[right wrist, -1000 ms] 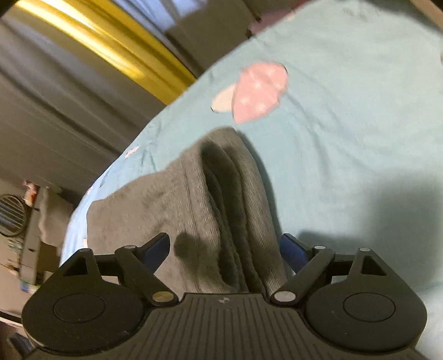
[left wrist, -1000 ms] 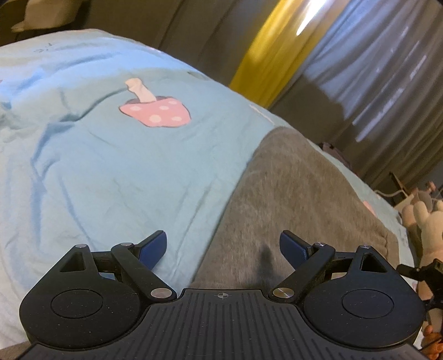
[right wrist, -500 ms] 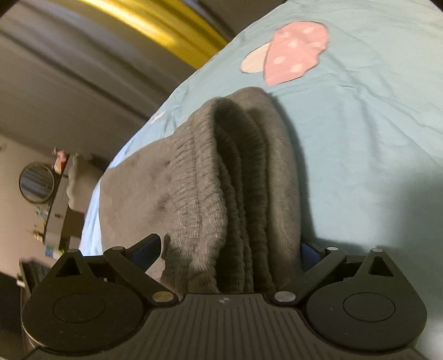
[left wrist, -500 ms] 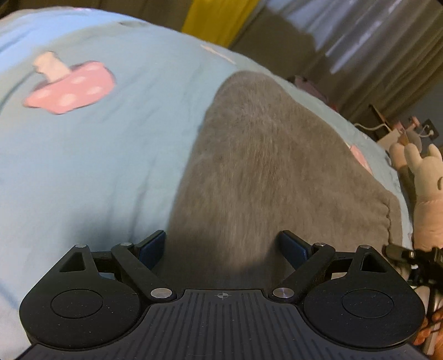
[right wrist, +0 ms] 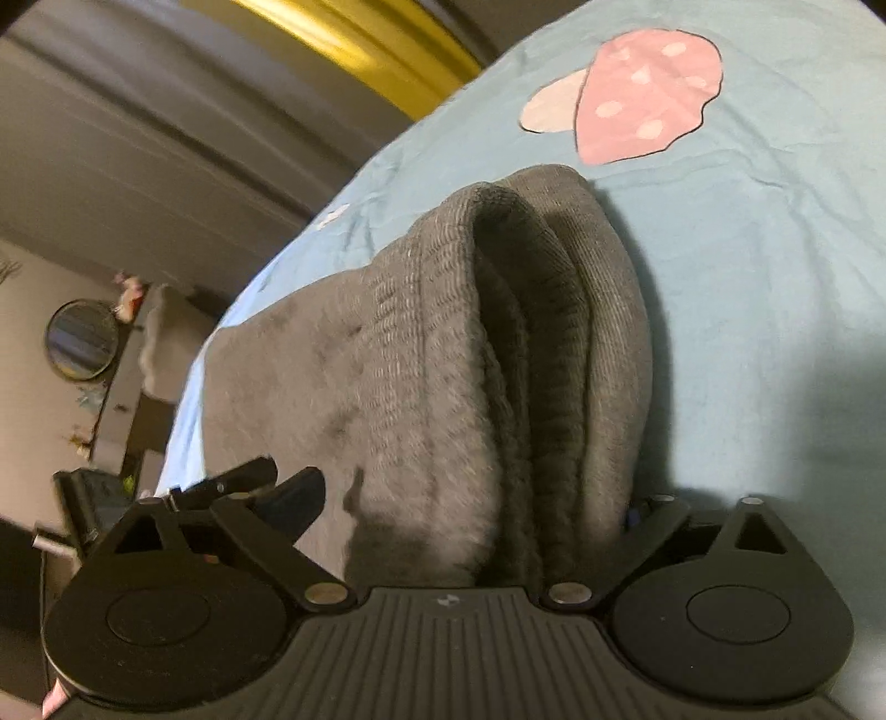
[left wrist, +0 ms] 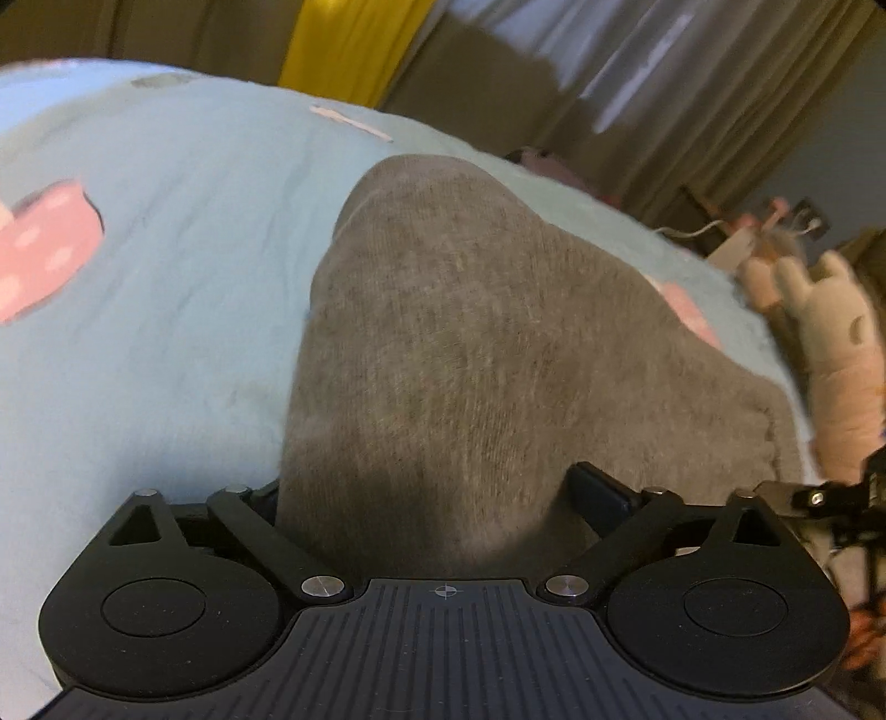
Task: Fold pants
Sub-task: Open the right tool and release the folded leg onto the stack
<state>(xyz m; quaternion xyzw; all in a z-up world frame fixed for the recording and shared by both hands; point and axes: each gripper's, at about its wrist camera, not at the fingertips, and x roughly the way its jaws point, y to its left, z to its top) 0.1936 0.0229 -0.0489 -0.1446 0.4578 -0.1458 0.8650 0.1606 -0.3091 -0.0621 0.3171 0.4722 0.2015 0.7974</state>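
Note:
Grey pants (left wrist: 470,332) lie folded on a light blue bed sheet (left wrist: 166,277). My left gripper (left wrist: 437,493) is open, its fingers straddling the near edge of the pants; the left finger is mostly hidden by cloth. In the right wrist view the ribbed waistband end of the pants (right wrist: 498,360) stands bunched in several layers between the fingers of my right gripper (right wrist: 470,498), which is open. Its right finger is hidden behind the cloth. The other gripper shows at the left edge (right wrist: 221,482).
The sheet has pink mushroom prints (right wrist: 642,94) (left wrist: 39,249). Plush toys (left wrist: 819,332) lie off the bed's right side. Grey and yellow curtains (left wrist: 354,50) hang behind. A round mirror (right wrist: 82,339) and furniture stand at the left.
Both grippers have moved forward onto the pants, so the cloth now sits between their fingers. The waistband end bunches higher in the right wrist view.

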